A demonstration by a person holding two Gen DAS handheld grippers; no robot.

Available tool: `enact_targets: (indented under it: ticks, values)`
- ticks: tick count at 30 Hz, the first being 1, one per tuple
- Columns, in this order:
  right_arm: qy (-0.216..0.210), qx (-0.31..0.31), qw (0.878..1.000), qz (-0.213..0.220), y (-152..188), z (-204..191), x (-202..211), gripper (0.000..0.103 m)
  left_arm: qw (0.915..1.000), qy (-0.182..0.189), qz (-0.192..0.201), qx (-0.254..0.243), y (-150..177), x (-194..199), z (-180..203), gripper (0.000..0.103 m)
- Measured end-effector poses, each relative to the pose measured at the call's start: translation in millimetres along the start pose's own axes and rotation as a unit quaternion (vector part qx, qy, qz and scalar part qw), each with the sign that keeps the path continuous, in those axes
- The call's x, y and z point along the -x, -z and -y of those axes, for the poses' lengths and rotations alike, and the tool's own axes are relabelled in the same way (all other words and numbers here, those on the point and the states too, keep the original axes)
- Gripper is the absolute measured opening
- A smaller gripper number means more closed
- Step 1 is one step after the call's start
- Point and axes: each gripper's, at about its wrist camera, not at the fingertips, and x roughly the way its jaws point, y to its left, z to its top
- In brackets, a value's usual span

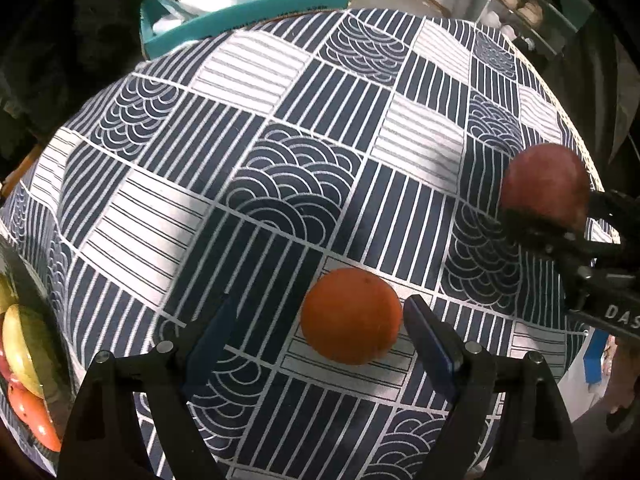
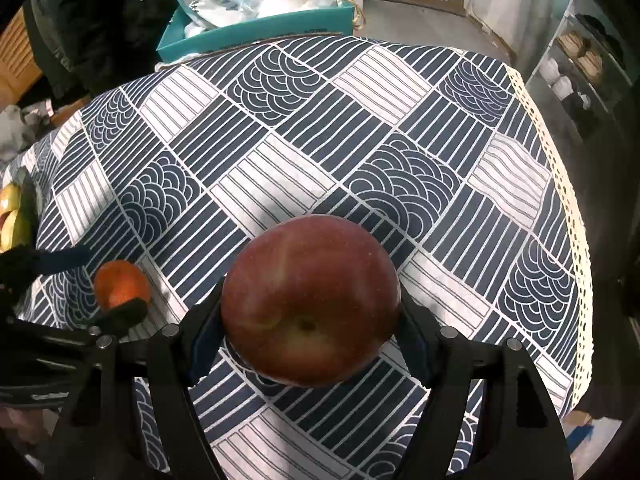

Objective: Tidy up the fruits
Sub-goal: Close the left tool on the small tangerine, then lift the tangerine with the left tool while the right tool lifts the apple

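An orange (image 1: 351, 315) lies on the patterned tablecloth (image 1: 280, 128). My left gripper (image 1: 320, 332) is open around it, with the right finger close to the fruit and the left finger well apart. The orange also shows in the right wrist view (image 2: 120, 283). My right gripper (image 2: 310, 320) is shut on a red apple (image 2: 310, 300) and holds it over the cloth. The apple (image 1: 546, 184) and right gripper (image 1: 560, 224) show at the right edge of the left wrist view.
A container of fruit (image 1: 24, 368) with yellow-green and orange pieces sits at the table's left edge, also seen in the right wrist view (image 2: 12, 216). A teal box (image 1: 240, 12) of plastic bags stands behind the table. A shoe shelf (image 2: 580, 64) is at far right.
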Motion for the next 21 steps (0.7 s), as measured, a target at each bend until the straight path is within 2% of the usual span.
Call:
enact_targets:
  ticks: [3,5,6,10,15,21]
  values:
    - [-0.002,-0.001,1.000,0.000,-1,0,0,0.075,1.0000,0.003,-0.002,0.003,0,-4,-1,0.083]
    - [-0.003,-0.001,1.000,0.000,-2,-1,-1,0.075,1.0000,0.005,-0.005,0.001,1,-6,-1,0.074]
    - [-0.003,0.001,1.000,0.000,-2,-2,-1,0.075,1.0000,0.006,-0.002,-0.003,1,-5,0,0.073]
    - [-0.003,0.005,1.000,0.000,-4,-5,-3,0.075,0.9994,0.033,0.001,-0.012,2,-3,4,0.048]
    - [-0.005,0.007,1.000,0.003,-5,-7,-3,0.075,0.9993,0.009,0.014,-0.034,7,2,12,0.047]
    - [-0.001,0.015,1.000,0.017,-10,-12,6,0.075,0.9991,-0.001,0.031,-0.027,1,12,7,0.047]
